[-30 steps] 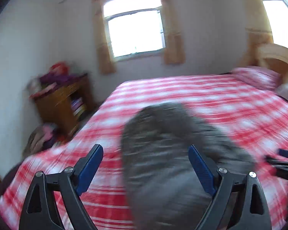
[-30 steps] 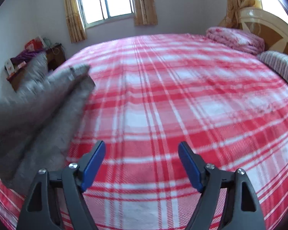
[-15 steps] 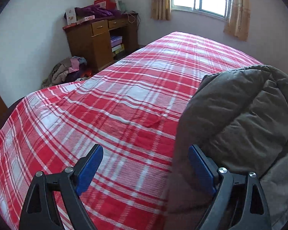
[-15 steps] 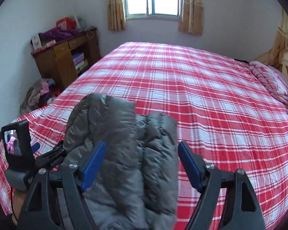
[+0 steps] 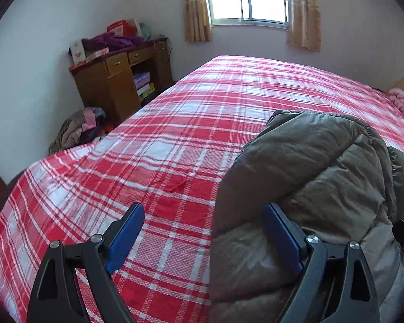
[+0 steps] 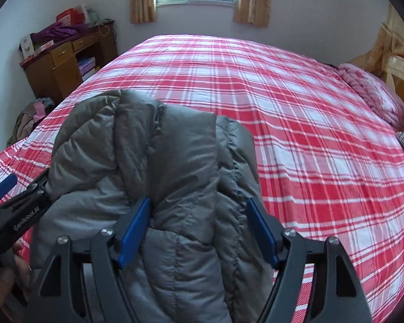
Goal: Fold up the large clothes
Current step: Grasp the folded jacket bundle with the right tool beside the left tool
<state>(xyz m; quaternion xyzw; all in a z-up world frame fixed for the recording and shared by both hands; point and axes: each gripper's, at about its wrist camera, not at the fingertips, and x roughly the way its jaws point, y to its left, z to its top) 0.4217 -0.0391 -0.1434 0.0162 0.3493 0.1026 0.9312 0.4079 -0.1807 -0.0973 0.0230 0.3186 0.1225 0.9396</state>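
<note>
A grey padded jacket [image 6: 159, 188] lies bundled at the near edge of the red plaid bed [image 6: 296, 123], bunched in thick rolls rather than spread flat. From my seat at the controls, I judge the fold barely begun: nothing yet reads as a squared, laid-out garment, so opening it out, bringing the sleeves in and doubling the body all look left to do.

My right gripper [image 6: 199, 231] sits over the middle of the bundle with its jaws spread wide; a thick ridge of quilting rises between the blue pads, which flank it without pinching it.

My left gripper [image 5: 204, 239] hovers at the jacket's left border, jaws equally wide. Its left pad stands over bare bedspread, and its right pad seems to rest against the padding, though the fisheye makes contact hard to judge. It grips nothing.

Far left, a wooden desk [image 5: 113, 80] stands against the wall with a heap of clothes [image 5: 78, 132] on the floor beside it; a pink pillow [image 6: 374, 94] lies at the far right.
</note>
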